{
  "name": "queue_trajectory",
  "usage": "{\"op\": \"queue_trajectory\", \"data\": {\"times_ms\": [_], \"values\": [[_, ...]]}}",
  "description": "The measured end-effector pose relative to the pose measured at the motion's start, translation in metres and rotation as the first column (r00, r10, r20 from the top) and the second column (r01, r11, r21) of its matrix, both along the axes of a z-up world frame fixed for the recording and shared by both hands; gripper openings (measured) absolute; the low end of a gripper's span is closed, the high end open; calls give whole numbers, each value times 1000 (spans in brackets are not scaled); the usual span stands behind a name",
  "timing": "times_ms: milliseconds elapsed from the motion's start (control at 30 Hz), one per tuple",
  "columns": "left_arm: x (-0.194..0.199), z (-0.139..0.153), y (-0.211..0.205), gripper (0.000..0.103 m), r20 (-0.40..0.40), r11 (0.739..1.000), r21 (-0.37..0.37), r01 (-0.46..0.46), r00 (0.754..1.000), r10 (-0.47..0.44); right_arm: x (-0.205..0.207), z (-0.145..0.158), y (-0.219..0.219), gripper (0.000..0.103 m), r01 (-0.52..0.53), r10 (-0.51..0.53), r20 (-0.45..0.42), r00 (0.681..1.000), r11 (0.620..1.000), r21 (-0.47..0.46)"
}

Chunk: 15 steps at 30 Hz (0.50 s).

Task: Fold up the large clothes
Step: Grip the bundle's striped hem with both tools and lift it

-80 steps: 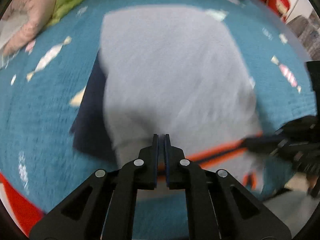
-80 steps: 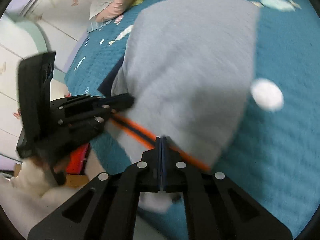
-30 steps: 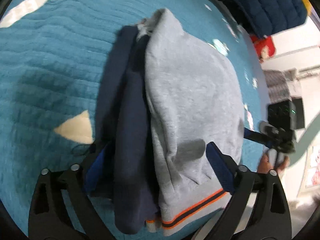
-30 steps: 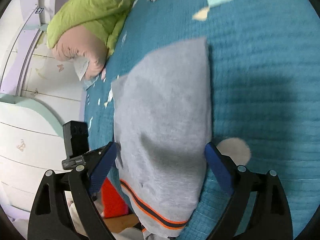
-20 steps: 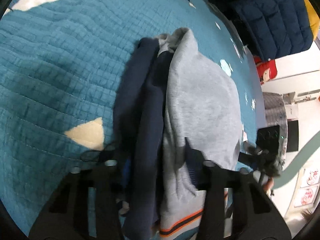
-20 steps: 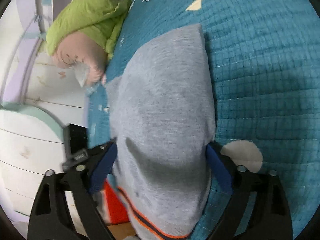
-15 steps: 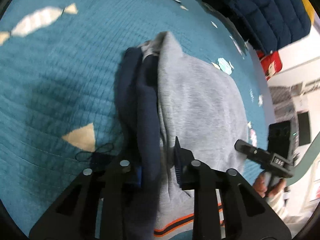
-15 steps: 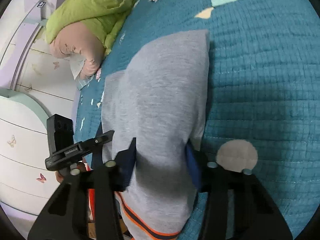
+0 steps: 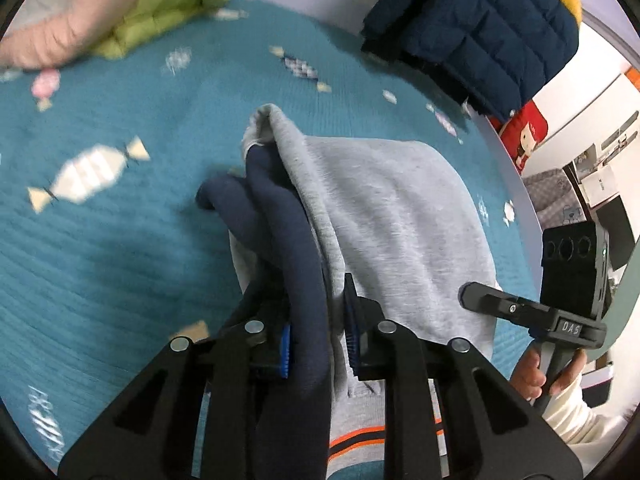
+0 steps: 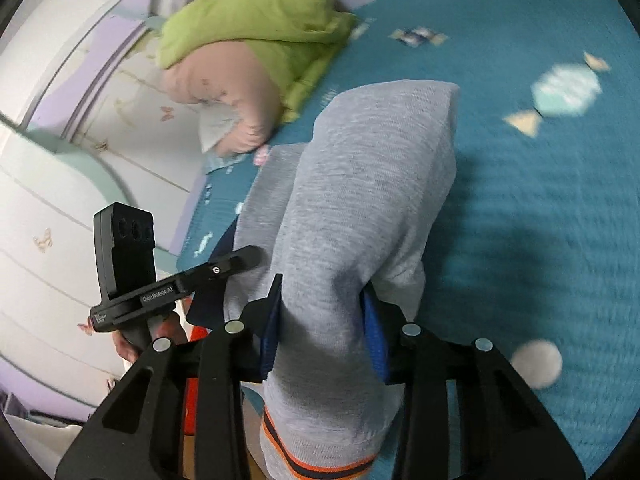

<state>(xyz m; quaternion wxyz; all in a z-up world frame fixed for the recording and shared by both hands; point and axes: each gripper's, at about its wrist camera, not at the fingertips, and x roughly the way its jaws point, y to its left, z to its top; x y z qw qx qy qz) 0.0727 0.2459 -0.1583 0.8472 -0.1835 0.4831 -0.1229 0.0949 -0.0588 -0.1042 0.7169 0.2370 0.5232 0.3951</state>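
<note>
Left tongs (image 9: pixel 316 334) clamped on folded grey sweater (image 9: pixel 384 208), navy sleeve side. Right tongs (image 10: pixel 322 330) closing on thick grey fold, pads pressing. Sweater lifted partway off teal bed cover (image 9: pixel 100 256). Advice: raise both ends level, keep layers stacked.

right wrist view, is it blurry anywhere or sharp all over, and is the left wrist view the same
Right wrist view: the grey sweater between the fingers is sharp, while the teal bedspread and green pillow smear with motion blur. Left wrist view: likewise, sweater crisp, candy prints and pink pillow smeared; fisheye bending curves the bed edge in both.
</note>
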Motion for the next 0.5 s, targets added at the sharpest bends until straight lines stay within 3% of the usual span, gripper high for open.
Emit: {"op": "queue_trajectory", "data": {"times_ms": [200, 333, 500], "values": [[-10, 59, 28, 20, 121, 996, 50, -69, 991, 62, 14, 53, 50, 34, -108, 102, 130, 986, 994, 35], [-12, 100, 55, 20, 193, 986, 99, -135, 975, 114, 26, 86, 88, 34, -161, 151, 199, 968, 986, 35], [-11, 150, 94, 20, 277, 969, 144, -201, 948, 155, 53, 119, 139, 34, -192, 160, 256, 953, 976, 102]]}}
